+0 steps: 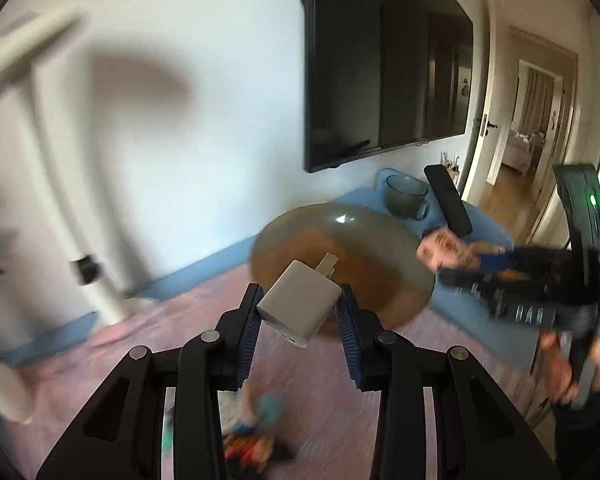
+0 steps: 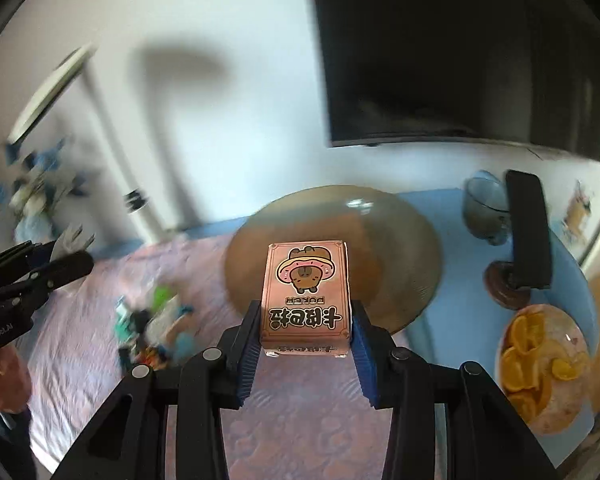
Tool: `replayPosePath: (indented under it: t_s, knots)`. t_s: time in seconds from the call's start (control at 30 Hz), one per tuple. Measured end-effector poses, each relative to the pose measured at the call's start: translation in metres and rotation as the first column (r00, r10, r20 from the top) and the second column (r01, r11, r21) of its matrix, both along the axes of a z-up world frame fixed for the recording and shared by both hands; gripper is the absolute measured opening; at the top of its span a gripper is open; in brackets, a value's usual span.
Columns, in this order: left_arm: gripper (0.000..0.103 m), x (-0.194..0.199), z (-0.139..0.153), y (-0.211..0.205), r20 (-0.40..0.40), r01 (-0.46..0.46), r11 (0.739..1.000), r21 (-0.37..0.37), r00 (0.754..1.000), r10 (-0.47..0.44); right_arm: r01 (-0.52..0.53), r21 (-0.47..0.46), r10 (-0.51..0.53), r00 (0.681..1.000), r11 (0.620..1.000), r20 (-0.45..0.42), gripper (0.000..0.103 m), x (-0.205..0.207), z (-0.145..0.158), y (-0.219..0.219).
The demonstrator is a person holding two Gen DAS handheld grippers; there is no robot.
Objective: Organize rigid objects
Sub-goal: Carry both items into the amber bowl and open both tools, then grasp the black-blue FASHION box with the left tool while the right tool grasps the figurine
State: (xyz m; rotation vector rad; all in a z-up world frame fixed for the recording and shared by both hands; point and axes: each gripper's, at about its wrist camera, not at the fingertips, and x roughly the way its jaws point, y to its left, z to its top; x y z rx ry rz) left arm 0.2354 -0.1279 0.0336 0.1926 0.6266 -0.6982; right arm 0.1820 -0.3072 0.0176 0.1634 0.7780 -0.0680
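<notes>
My left gripper is shut on a white plug charger, held tilted above the pink cloth with its prongs pointing away. My right gripper is shut on a pink playing-card box with a cartoon bear on it. Both are lifted in front of a wide brownish glass dish at the far side of the table. A blurred heap of small colourful objects lies on the cloth below. In the left wrist view the right gripper shows at the right with the box, blurred.
A grey glass cup and a black remote stand on the blue mat behind the dish. A plate of orange slices sits at the right. A wall TV, a white stand and blue flowers are behind.
</notes>
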Motion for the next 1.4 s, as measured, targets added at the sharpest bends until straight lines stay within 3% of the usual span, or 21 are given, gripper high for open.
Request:
replayPosePath:
  t_s: [0.17, 0.3, 0.33, 0.37, 0.4, 0.43, 0.63, 0.73, 0.8, 0.9, 1.0, 1.17, 1.4]
  knots:
    - [0.034, 0.033, -0.069, -0.048, -0.172, 0.011, 1.000, 0.029, 0.985, -0.006, -0.001, 0.023, 0.004, 0.989, 1.000, -0.151, 0.040, 0.030, -0.038, -0.008]
    - [0.034, 0.040, -0.086, -0.070, -0.192, 0.003, 0.997, 0.076, 0.981, 0.012, -0.019, 0.005, 0.019, 0.975, 1.000, -0.220, 0.040, 0.050, -0.055, -0.007]
    - [0.040, 0.042, -0.086, -0.070, -0.185, -0.001, 0.997, 0.080, 0.983, 0.016, -0.023, 0.007, 0.024, 0.975, 1.000, -0.220, 0.041, 0.053, -0.055, -0.005]
    - [0.055, 0.041, -0.084, -0.068, -0.182, -0.005, 0.997, 0.078, 0.983, 0.019, -0.022, 0.001, 0.022, 0.976, 1.000, -0.218, 0.042, 0.054, -0.054, -0.006]
    - [0.061, 0.039, -0.079, -0.064, -0.181, -0.013, 0.998, 0.069, 0.983, 0.025, -0.008, -0.013, 0.005, 0.977, 1.000, -0.213, 0.050, 0.054, -0.053, -0.009]
    - [0.069, 0.037, -0.075, -0.056, -0.173, -0.021, 0.998, 0.053, 0.984, 0.030, 0.004, -0.028, -0.010, 0.981, 1.000, -0.193, 0.055, 0.050, -0.050, -0.010]
    - [0.076, -0.009, -0.032, 0.032, -0.075, -0.148, 0.987, -0.062, 0.987, 0.143, -0.014, 0.021, 0.016, 0.997, 1.000, -0.072, 0.056, 0.010, -0.022, -0.010]
    - [0.078, -0.044, -0.024, 0.087, -0.023, -0.258, 0.962, -0.089, 0.966, 0.257, -0.080, 0.053, 0.082, 0.996, 0.995, -0.044, 0.056, -0.001, -0.017, 0.012]
    - [0.078, -0.061, -0.029, 0.115, 0.000, -0.346, 0.935, -0.082, 0.938, 0.347, -0.141, 0.078, 0.143, 0.990, 0.987, -0.017, 0.057, -0.007, -0.017, 0.035]
    - [0.078, -0.073, -0.054, 0.151, -0.041, -0.445, 0.894, -0.056, 0.896, 0.443, -0.224, 0.114, 0.225, 0.974, 0.968, 0.004, 0.065, -0.013, -0.028, 0.069]
    - [0.078, -0.077, -0.099, 0.181, -0.105, -0.529, 0.849, 0.001, 0.844, 0.526, -0.282, 0.125, 0.283, 0.959, 0.951, 0.011, 0.065, -0.013, -0.061, 0.113]
    - [0.078, -0.076, -0.150, 0.191, -0.153, -0.523, 0.850, 0.057, 0.837, 0.525, -0.319, 0.137, 0.327, 0.944, 0.938, -0.036, 0.065, -0.001, -0.112, 0.143]
    - [0.078, -0.064, -0.160, 0.184, -0.196, -0.494, 0.868, 0.050, 0.848, 0.493, -0.318, 0.152, 0.332, 0.940, 0.936, -0.080, 0.065, 0.008, -0.135, 0.140]
